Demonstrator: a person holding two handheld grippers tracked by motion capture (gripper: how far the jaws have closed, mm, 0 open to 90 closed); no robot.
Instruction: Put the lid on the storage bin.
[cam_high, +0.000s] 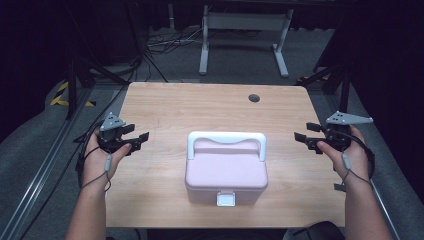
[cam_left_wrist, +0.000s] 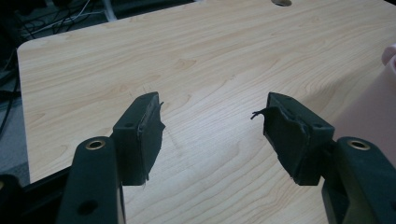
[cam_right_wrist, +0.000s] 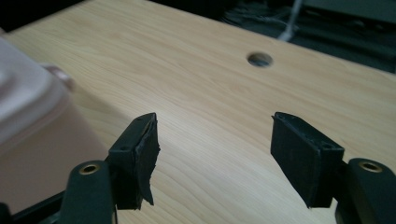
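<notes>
Pink box stands on the wooden table, near the front edge and about in the middle between your 2 hands. Its lid is down, the white handle lies folded flat over the back part of the lid, and a white latch sits at the middle of the front wall, facing you. The box touches nothing except the table.

Your left gripper is to the left of the box, well apart from it, and points toward it. Its 2 jaws stand wide apart with nothing between them. In the left gripper view you see the left gripper above bare wood, the worn pads a little frayed at the edges, and a pink side of the box at the right edge.

Your right gripper is to the right of the box, also well apart, and it points inward too. Its jaws are spread and hold nothing. In the right gripper view the right gripper is over bare wood, the box is blurred at the left, and beyond the jaws is the round hole in the table top.

That hole is near the far edge of the table. Behind the table, on the grey floor, are a white frame and some cables.
</notes>
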